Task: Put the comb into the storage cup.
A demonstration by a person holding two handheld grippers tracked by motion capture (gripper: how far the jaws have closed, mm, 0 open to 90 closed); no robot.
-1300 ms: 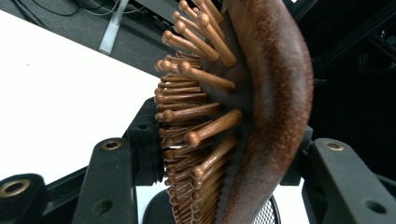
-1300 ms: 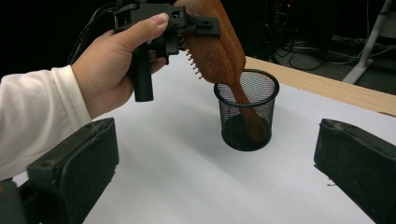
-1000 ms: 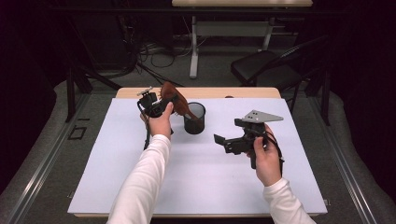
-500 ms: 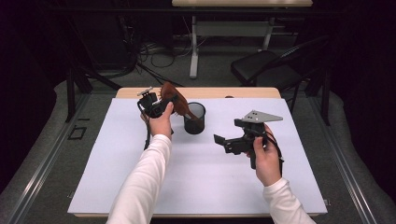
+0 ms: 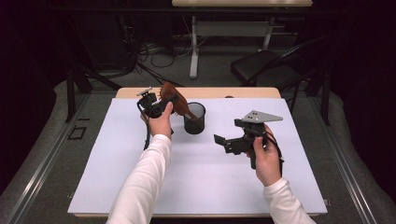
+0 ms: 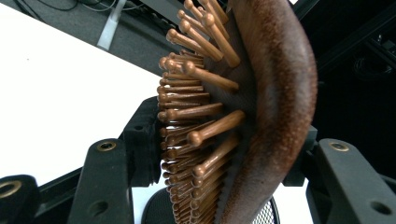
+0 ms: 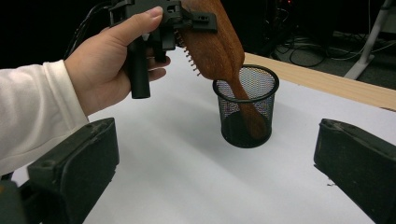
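Your left gripper (image 5: 161, 103) holds a brown wooden hairbrush (image 5: 173, 100) by its head, near the far edge of the table (image 5: 116, 186), a little left of the middle. In the left gripper view the jaws stand narrow on either side of the brush head (image 6: 261, 107), one against the smooth back and one on the bristle side; their tips are hidden behind the brush, so how firmly they press is hard to tell. The brush leans over, and its handle reaches down into the black mesh cup (image 5: 194, 118) that stands upright just to the right of your left hand (image 5: 161, 123). In the right gripper view the handle end rests low inside the cup (image 7: 246, 106), close to its bottom.

Your right gripper (image 5: 223, 141) hovers above the right half of the table, well apart from the cup. Its jaws stand wide with nothing between them, and they point toward the cup.
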